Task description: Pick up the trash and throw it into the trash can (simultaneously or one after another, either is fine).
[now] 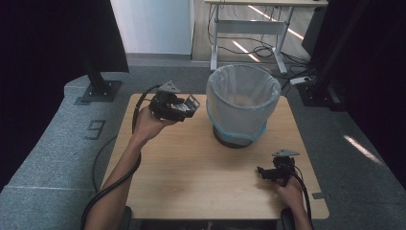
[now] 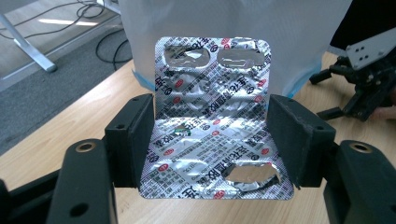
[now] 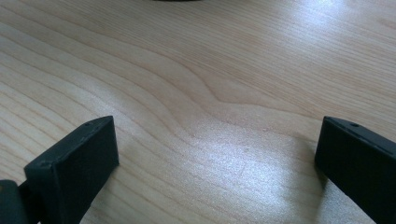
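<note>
High view, item one: my left gripper [image 1: 184, 108] at ten o'clock of the worktop [image 1: 191, 177], jaws clamped on a silver blister pack [image 2: 212, 119] held upright, just beside the lined bin [image 1: 242, 103]. Item two: my right gripper [image 1: 268, 173] at four o'clock, jaws spread wide, nothing between them.

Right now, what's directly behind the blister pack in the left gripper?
Behind the blister pack held in the left gripper is the white liner of the bin, with its blue edge low. The pack covers the bin's lower middle; its inside isn't visible from here.
</note>
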A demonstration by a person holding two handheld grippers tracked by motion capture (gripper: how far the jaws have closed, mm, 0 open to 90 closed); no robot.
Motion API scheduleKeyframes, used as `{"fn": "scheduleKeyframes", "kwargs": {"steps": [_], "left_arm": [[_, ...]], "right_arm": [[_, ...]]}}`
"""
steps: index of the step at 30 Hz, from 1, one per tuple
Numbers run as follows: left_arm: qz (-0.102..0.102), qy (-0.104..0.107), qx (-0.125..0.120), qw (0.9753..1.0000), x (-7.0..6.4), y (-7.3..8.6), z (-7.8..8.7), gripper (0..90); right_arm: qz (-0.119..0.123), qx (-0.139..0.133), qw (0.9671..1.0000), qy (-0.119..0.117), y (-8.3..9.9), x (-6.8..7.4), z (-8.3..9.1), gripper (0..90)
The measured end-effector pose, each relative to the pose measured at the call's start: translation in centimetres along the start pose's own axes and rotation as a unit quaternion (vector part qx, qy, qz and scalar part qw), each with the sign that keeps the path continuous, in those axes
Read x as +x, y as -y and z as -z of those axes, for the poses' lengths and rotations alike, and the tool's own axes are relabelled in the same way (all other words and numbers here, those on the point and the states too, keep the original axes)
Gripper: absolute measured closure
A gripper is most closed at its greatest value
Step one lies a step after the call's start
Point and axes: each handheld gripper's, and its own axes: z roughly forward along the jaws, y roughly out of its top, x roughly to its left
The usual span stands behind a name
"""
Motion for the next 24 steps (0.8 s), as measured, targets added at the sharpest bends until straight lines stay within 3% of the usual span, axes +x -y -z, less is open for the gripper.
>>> {"fn": "scheduleKeyframes", "kwargs": {"steps": [24], "left_arm": [[-0.02, 0.011, -0.01, 0.9997, -0.9, -6.2, -0.1, 34.1]], "right_arm": [[0.0, 0.0, 1.0, 0.0, 0.0, 0.0, 0.0, 0.0]]}}
